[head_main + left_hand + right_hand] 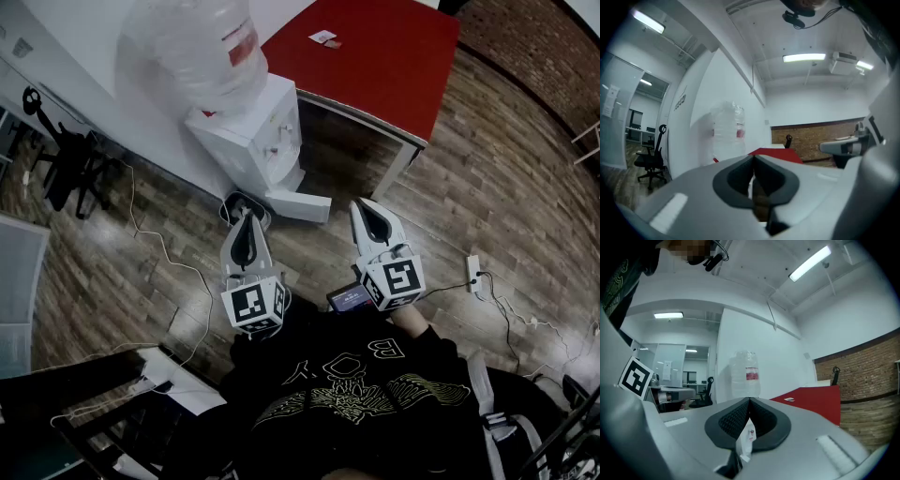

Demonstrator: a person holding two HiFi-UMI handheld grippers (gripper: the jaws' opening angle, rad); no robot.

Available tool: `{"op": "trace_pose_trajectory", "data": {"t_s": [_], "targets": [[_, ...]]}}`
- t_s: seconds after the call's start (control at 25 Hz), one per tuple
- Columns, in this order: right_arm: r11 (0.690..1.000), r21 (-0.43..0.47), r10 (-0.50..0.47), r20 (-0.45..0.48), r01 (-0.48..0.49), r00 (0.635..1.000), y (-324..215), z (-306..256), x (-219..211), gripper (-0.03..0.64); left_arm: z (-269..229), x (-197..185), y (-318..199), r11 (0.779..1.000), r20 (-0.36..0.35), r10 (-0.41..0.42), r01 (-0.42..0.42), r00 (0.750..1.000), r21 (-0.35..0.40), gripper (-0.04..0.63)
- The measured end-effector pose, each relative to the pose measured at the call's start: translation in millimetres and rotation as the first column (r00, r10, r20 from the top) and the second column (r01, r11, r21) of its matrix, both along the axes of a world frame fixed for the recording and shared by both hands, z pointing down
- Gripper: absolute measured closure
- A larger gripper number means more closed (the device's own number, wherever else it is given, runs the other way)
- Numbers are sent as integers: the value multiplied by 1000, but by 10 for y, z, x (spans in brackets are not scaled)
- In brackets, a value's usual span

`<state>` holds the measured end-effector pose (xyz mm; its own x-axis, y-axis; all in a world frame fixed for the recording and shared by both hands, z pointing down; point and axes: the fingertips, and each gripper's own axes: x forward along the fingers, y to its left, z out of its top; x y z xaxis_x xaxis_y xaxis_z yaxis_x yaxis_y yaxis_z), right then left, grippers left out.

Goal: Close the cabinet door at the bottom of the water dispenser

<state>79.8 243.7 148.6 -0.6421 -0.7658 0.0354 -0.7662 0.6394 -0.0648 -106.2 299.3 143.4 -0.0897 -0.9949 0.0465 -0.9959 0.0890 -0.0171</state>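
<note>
The water dispenser (251, 141) stands ahead of both grippers, against the white wall, with a bottle (192, 47) on top. The cabinet door (300, 206) at its foot is open. It shows as a white panel swung out over the wood floor, its long axis running from the dispenser base toward the lower right of the head view.

- Left gripper (246, 218): fingers pressed together, nothing held, tips just short of the dispenser base.
- Right gripper (367, 208): fingers pressed together, nothing held, just beside the door's outer end and likely the better placed to push it shut.

Both grippers point level at the dispenser, so the door lies ahead and between them.

Writing: the bottle carries a red label, which is too small to read. The wall logo (679, 99) is illegible.
</note>
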Motion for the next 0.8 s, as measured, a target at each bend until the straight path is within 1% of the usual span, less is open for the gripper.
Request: {"op": "trace_pose_trajectory", "data": {"t_s": [0.12, 0.28, 0.32, 0.44, 0.48, 0.56, 0.68, 0.72, 0.76, 0.8], "targets": [[999, -37, 19, 14, -19, 1000, -96, 90, 48, 618, 77, -19, -73, 1000, -19, 2, -2, 1000, -17, 588], [998, -32, 50, 12, -49, 999, -360, 92, 36, 618, 47, -120, -352, 1000, -22, 18, -19, 1000, -6, 588], [998, -29, 50, 8, -49, 999, -413, 77, 5, 618, 33, -160, -426, 1000, -32, 25, -25, 999, -7, 589], [999, -21, 43, 1, -43, 999, -549, 27, -120, 618, 9, -274, -653, 998, -92, 63, -65, 994, -16, 589], [999, -20, 46, -1, -46, 999, -605, 16, -156, 618, 0, -298, -734, 997, -96, 77, -79, 992, -18, 589], [999, -13, 52, -14, -52, 999, -715, 4, -221, 618, -31, -325, -873, 995, -68, 102, -103, 992, -9, 589], [997, -10, 82, -26, -83, 996, -913, -3, -223, 618, -104, -323, -1035, 991, 29, 128, -129, 991, 25, 588], [995, -15, 95, -24, -96, 995, -983, 1, -202, 618, -119, -318, -1082, 990, 54, 134, -136, 989, 26, 589], [994, -17, 105, -28, -106, 994, -1058, 9, -191, 618, -114, -335, -1139, 990, 62, 135, -136, 989, 19, 589], [994, -16, 111, -38, -111, 993, -1137, 20, -197, 618, -90, -381, -1207, 992, 49, 127, -128, 991, 8, 589]]}}
